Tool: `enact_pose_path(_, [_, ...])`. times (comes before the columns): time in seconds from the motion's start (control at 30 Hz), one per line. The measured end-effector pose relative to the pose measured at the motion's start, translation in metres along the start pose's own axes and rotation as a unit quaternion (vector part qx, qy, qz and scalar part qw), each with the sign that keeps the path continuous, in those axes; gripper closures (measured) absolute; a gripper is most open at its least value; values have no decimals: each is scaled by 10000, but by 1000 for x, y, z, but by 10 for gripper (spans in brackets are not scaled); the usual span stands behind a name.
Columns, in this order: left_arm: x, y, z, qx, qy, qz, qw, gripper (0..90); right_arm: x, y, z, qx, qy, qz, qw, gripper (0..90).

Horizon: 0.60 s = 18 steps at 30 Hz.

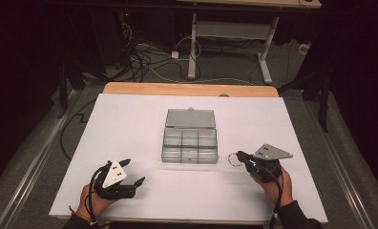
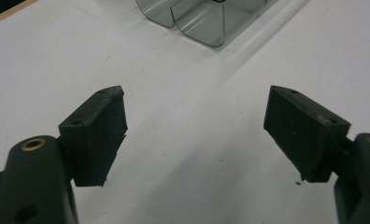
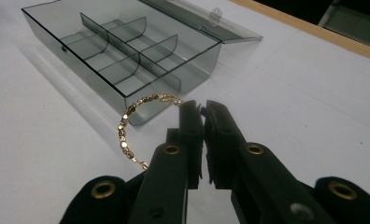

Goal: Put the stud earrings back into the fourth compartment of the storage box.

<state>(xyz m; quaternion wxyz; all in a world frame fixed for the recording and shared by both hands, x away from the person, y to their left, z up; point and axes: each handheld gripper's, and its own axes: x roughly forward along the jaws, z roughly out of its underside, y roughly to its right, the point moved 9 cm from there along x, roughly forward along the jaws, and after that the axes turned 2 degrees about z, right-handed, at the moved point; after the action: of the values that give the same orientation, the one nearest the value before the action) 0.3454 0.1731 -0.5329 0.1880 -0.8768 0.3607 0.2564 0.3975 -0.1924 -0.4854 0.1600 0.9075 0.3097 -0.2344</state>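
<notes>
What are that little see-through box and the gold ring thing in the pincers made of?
The box looks like smoky grey transparent plastic, glossy: you can see its dividers and the white table cover through the walls. The bracelet, clamped in the right gripper, looks like gold-coloured metal: small shiny links that glint. Whether real gold or plated, I cannot tell.

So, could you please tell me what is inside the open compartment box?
The compartment box shows bare divided sections with nothing in them; its near corner sits behind the gold bracelet held in the right tongs.
</notes>
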Motion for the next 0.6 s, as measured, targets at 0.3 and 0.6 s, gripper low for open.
enact_pose_path(0.3, [-1, 0, 1, 39, -32, -46, 10000, 202, 8, -10, -25, -74, 216, -84, 9997, 861])
enact_pose_path(0.6, [-1, 0, 1, 50, -45, -49, 10000, 202, 25, -30, -45, -246, 262, -315, 9989, 861])
